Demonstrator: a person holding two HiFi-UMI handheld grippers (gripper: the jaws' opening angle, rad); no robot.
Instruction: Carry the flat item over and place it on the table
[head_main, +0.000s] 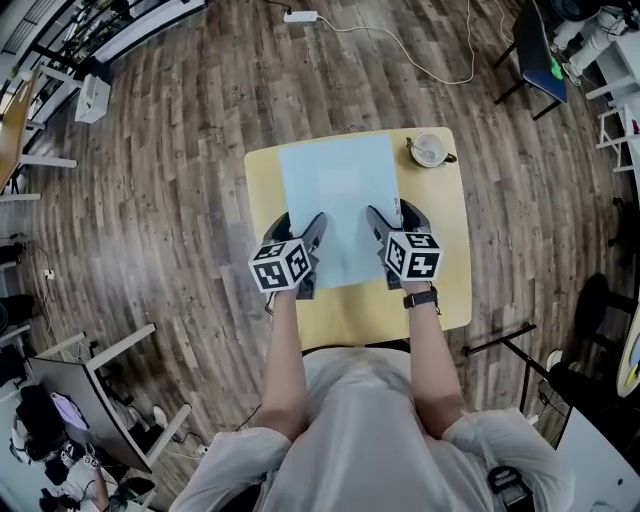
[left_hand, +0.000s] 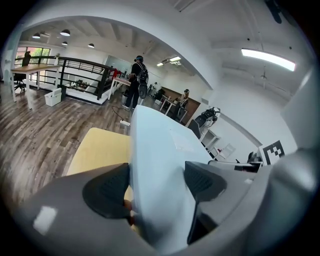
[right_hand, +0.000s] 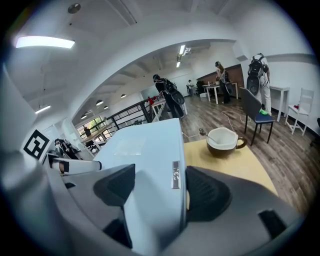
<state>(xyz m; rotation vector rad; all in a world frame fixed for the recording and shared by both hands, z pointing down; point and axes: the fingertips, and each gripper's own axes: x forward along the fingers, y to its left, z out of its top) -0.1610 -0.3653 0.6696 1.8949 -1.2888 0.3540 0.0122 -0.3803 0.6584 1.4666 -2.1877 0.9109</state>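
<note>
The flat item (head_main: 338, 205) is a thin pale-blue slab, held level just over the small yellow table (head_main: 448, 262). My left gripper (head_main: 300, 225) is shut on its near left edge and my right gripper (head_main: 395, 215) is shut on its near right edge. In the left gripper view the flat item (left_hand: 160, 150) runs away between the two dark pads of the left gripper (left_hand: 155, 182), with the table (left_hand: 97, 145) below it. In the right gripper view the flat item (right_hand: 150, 150) passes between the pads of the right gripper (right_hand: 160, 187). Whether it touches the tabletop is unclear.
A brown-and-white cup (head_main: 429, 150) with a spoon stands on the table's far right corner, right of the item, and shows as the cup (right_hand: 223, 140) in the right gripper view. A blue-seated chair (head_main: 540, 50) and a power strip (head_main: 300, 16) with cable lie beyond. People (left_hand: 139, 80) stand far off.
</note>
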